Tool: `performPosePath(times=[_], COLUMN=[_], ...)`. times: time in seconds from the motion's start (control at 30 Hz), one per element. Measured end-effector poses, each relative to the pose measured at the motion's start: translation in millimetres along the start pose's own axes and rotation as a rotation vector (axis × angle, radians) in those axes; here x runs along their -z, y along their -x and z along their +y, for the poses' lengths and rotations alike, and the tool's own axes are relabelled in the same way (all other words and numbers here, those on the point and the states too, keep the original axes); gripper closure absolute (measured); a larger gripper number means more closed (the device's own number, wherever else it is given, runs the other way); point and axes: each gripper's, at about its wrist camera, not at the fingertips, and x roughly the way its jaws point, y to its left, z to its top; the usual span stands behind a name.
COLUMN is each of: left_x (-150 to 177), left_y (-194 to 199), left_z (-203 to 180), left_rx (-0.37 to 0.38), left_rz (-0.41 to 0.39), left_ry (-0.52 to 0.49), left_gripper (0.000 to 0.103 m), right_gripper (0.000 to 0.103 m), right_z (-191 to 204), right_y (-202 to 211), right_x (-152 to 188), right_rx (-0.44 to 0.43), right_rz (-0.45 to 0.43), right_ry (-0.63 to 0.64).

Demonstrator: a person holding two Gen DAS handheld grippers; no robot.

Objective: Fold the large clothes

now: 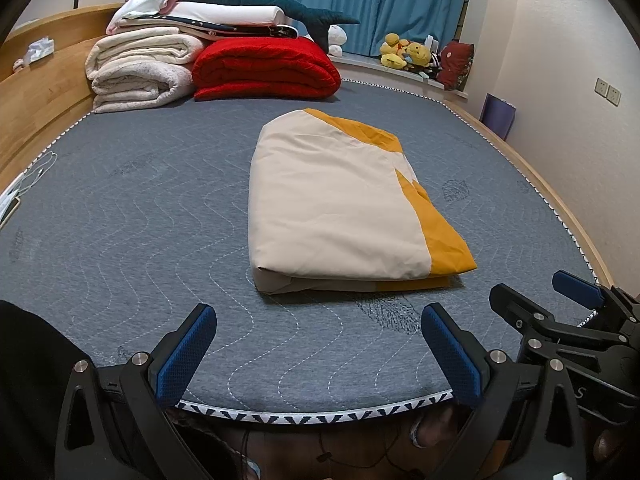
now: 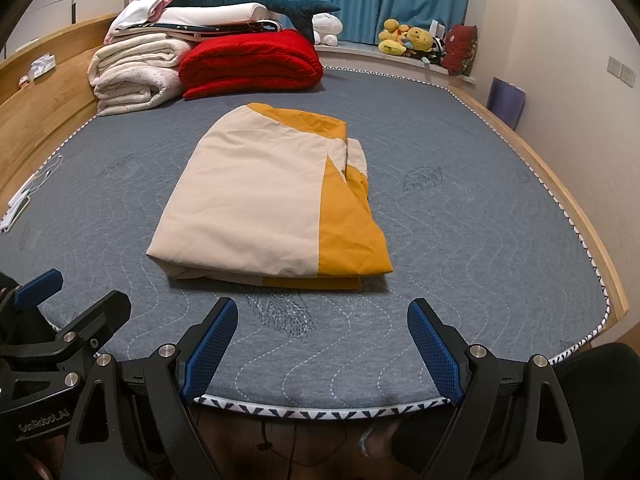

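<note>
1. Left wrist view: the cream-and-yellow garment (image 1: 344,204) was seen already folded into a compact bundle on the bed (image 1: 120,240), well ahead of the left gripper (image 1: 318,354). Its fingers (image 1: 186,354) were spread wide, with nothing between them.

2. Right wrist view: the same bundle (image 2: 260,204) was found lying untouched mid-bed. The right gripper (image 2: 322,346) was held with fingers (image 2: 434,350) spread and empty. Folding was judged essentially done; at most a final tidy remained.

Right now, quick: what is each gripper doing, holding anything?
Left gripper: jaws open, holding nothing, short of the folded cloth.
Right gripper: jaws open, holding nothing.
</note>
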Motion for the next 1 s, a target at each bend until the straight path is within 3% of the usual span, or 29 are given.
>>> performPosePath(times=[1.0], left_x=[1.0], left_y=[-1.9], left_z=[-4.9], left_rx=[0.018], left_rz=[-0.008], left_ry=[-0.003], left_gripper=[0.001], right_gripper=[0.016], right_z=[-0.2], right_y=[-0.2], right_x=[-0.2], right_rx=[0.001], right_rz=[0.001], right_ry=[-0.001])
